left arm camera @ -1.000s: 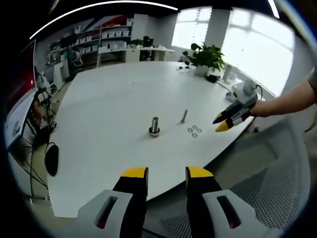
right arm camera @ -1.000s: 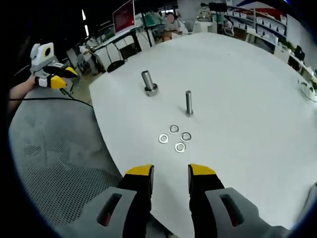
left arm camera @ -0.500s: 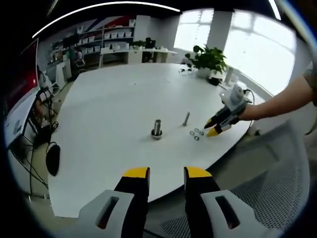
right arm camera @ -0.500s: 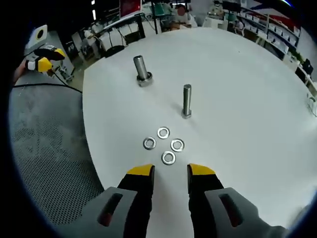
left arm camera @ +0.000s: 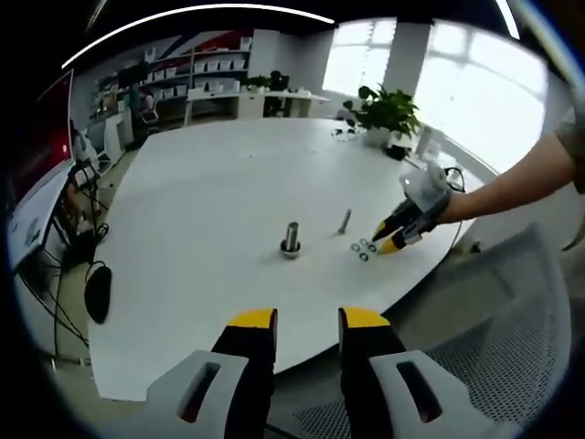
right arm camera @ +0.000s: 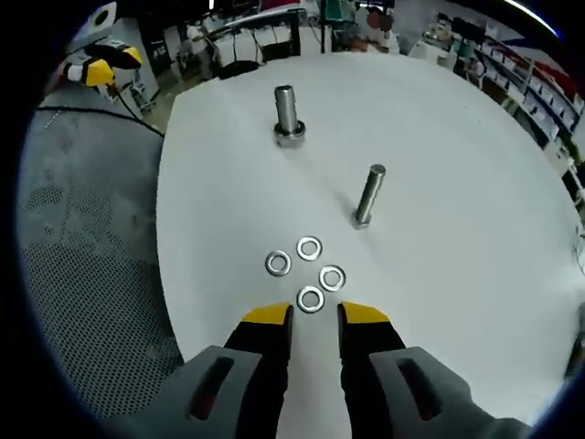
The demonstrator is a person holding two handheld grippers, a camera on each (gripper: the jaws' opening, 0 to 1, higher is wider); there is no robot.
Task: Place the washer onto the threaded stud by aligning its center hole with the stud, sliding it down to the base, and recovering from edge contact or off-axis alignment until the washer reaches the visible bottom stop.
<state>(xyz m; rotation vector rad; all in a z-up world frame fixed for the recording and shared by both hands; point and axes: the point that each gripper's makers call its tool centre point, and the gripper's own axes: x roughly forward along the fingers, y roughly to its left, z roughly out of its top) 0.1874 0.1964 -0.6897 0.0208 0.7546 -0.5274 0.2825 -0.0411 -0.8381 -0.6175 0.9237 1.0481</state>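
Observation:
Several flat steel washers (right arm camera: pixel 309 273) lie in a small cluster near the white table's (right arm camera: pixel 457 274) edge. My right gripper (right arm camera: pixel 315 315) is open, its yellow tips just short of the nearest washer (right arm camera: pixel 310 299), nothing between them. Beyond stand a thin bolt (right arm camera: pixel 369 195) and a thick stud (right arm camera: pixel 288 112) with a collar at its base. In the left gripper view, the right gripper (left arm camera: pixel 391 240) hangs low over the washers (left arm camera: pixel 363 249), beside the bolt (left arm camera: pixel 345 220) and stud (left arm camera: pixel 292 239). My left gripper (left arm camera: pixel 307 319) is open and empty, off the table's near edge.
A grey mesh chair seat (right arm camera: pixel 82 274) lies beside the table edge under the right gripper, also bottom right as the chair (left arm camera: pixel 512 366). A potted plant (left arm camera: pixel 384 105) and small items sit at the table's far side. The left gripper (right arm camera: pixel 99 64) shows at upper left.
My right gripper has moved in over the table edge, close to the washers, and its jaws have narrowed a little. The left gripper has barely moved.

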